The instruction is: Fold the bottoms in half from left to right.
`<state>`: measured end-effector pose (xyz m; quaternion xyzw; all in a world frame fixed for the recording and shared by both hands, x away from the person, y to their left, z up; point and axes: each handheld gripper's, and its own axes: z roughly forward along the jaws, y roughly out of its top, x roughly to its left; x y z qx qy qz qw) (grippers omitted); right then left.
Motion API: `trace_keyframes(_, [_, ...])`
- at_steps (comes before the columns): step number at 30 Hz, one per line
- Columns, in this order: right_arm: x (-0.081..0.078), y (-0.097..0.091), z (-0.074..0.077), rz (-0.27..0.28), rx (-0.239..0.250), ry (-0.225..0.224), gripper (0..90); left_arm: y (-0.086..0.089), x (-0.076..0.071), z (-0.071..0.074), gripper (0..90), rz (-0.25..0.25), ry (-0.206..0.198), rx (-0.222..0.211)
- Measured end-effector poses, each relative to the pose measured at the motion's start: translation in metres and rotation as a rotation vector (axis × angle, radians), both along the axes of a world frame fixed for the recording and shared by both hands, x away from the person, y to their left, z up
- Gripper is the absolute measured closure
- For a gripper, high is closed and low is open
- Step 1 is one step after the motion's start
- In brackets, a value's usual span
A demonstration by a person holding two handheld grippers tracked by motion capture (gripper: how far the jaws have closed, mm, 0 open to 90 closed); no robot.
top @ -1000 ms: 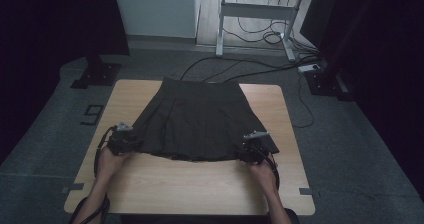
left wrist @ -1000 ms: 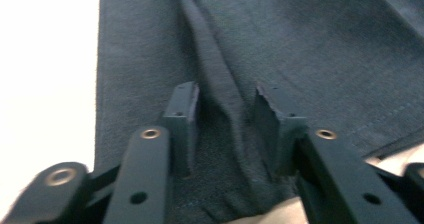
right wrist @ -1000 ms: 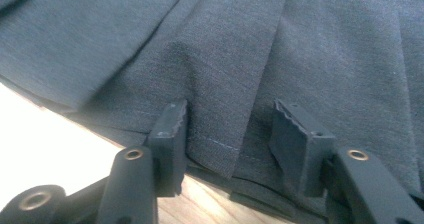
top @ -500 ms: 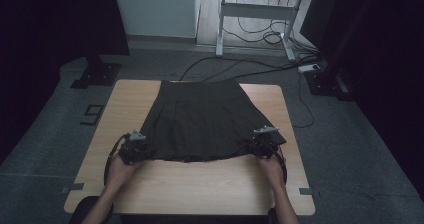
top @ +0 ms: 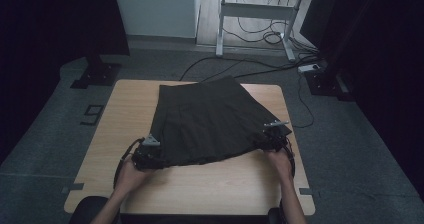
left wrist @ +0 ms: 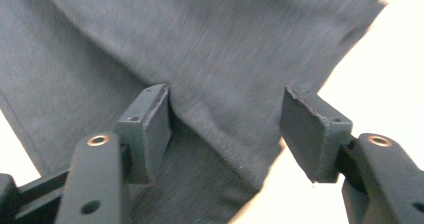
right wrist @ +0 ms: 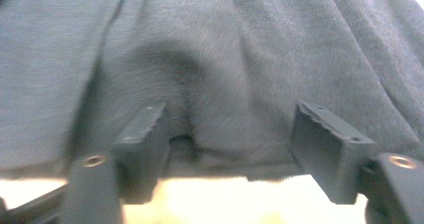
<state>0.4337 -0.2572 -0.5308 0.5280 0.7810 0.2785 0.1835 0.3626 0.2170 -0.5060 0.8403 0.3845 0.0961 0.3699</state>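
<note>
A: From the high view, a dark pleated skirt (top: 210, 121) lies spread flat on the wooden table (top: 210, 189), waistband toward the far edge, hem toward the person. The left gripper (top: 146, 154) sits at the hem's near left corner, the right gripper (top: 272, 136) at its right edge.

B: And the left gripper view?

A: The pads (left wrist: 150, 129) stand apart, having just been opening. A corner of skirt (left wrist: 215, 74) lies between them, but nothing presses on it: released.

B: The right gripper view?

A: The same. Its fingers (right wrist: 330, 144) have just been spreading; a soft ridge of cloth (right wrist: 225, 84) bunches between them, unclamped, with the hem edge lying on the bright tabletop below.

B: So how far along is the work?

A: The laying-out looks done, judging by the flat cloth. Small puckers at both grip points remain to be smoothed, and any folding has not begun.
</note>
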Motion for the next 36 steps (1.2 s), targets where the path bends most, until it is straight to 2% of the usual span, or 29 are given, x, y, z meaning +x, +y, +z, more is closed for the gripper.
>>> trace_keyframes(2, [-0.006, 0.000, 0.012, 0.002, 0.028, -0.019, 24.5, 0.009, 0.004, 0.016, 30.0, 0.009, -0.014, -0.027])
trace_keyframes(4, [-0.009, 0.002, 0.025, 0.013, 0.037, -0.040, 22.8, 0.015, 0.013, 0.029, 28.2, 0.043, -0.050, -0.016])
trace_keyframes(5, [-0.009, 0.005, 0.031, 0.022, 0.035, -0.049, 21.9, 0.019, 0.019, 0.033, 27.5, 0.060, -0.053, -0.010])
trace_keyframes(6, [-0.008, 0.009, 0.036, 0.033, 0.035, -0.059, 21.4, 0.019, 0.019, 0.033, 26.4, 0.060, -0.053, -0.010])
trace_keyframes(7, [-0.006, 0.013, 0.040, 0.043, 0.038, -0.067, 21.4, 0.024, 0.036, 0.037, 26.8, 0.095, -0.060, -0.020])
trace_keyframes(9, [0.000, 0.023, 0.042, 0.066, 0.047, -0.069, 20.9, 0.027, 0.055, 0.035, 29.7, 0.114, -0.049, -0.040])
trace_keyframes(10, [0.005, 0.028, 0.041, 0.072, 0.056, -0.062, 20.0, 0.027, 0.055, 0.035, 32.4, 0.114, -0.049, -0.040])
trace_keyframes(11, [0.010, 0.033, 0.039, 0.077, 0.067, -0.053, 19.5, 0.028, 0.064, 0.033, 34.8, 0.116, -0.046, -0.045])
trace_keyframes(12, [0.016, 0.037, 0.036, 0.080, 0.078, -0.042, 19.1, 0.024, 0.080, 0.026, 36.1, 0.118, -0.037, -0.031])
trace_keyframes(13, [0.022, 0.041, 0.032, 0.076, 0.086, -0.029, 18.5, 0.022, 0.087, 0.022, 37.3, 0.118, -0.031, -0.013])
trace_keyframes(16, [0.039, 0.050, 0.021, 0.050, 0.112, -0.007, 15.6, 0.013, 0.105, 0.007, 40.3, 0.134, -0.027, 0.031])
trace_keyframes(17, [0.039, 0.050, 0.021, 0.050, 0.112, -0.007, 15.6, 0.013, 0.105, 0.007, 41.4, 0.134, -0.027, 0.031])
trace_keyframes(18, [0.047, 0.054, 0.016, 0.017, 0.107, -0.011, 15.2, 0.009, 0.114, -0.003, 42.3, 0.155, -0.017, 0.042])
trace_keyframes(20, [0.052, 0.057, 0.010, -0.003, 0.068, -0.018, 15.1, 0.007, 0.121, -0.013, 44.4, 0.174, 0.004, 0.053])
trace_keyframes(21, [0.054, 0.058, 0.008, -0.007, 0.043, -0.012, 15.0, 0.006, 0.124, -0.018, 44.6, 0.175, 0.019, 0.073])
trace_keyframes(22, [0.055, 0.059, 0.005, -0.011, 0.022, 0.001, 15.1, 0.004, 0.126, -0.024, 44.9, 0.173, 0.028, 0.114])
trace_keyframes(23, [0.055, 0.059, 0.005, -0.011, 0.022, 0.001, 15.1, 0.004, 0.126, -0.024, 45.4, 0.173, 0.028, 0.114])
trace_keyframes(24, [0.056, 0.059, -0.002, -0.002, -0.020, 0.032, 15.0, 0.003, 0.123, -0.030, 45.6, 0.169, -0.006, 0.121])
trace_keyframes(26, [0.054, 0.057, -0.007, -0.008, -0.002, 0.016, 13.6, 0.004, 0.123, -0.030, 45.9, 0.175, -0.006, 0.114])
trace_keyframes(28, [0.051, 0.055, -0.009, -0.010, 0.009, 0.001, 13.6, 0.003, 0.120, -0.029, 46.1, 0.178, -0.006, 0.128])
trace_keyframes(31, [0.048, 0.055, -0.009, -0.012, 0.011, 0.002, 13.6, 0.002, 0.117, -0.029, 46.1, 0.181, -0.005, 0.131])
trace_keyframes(36, [0.034, 0.051, -0.010, 0.020, 0.010, -0.004, 13.6, 0.000, 0.097, -0.030, 46.1, 0.169, -0.018, 0.125])
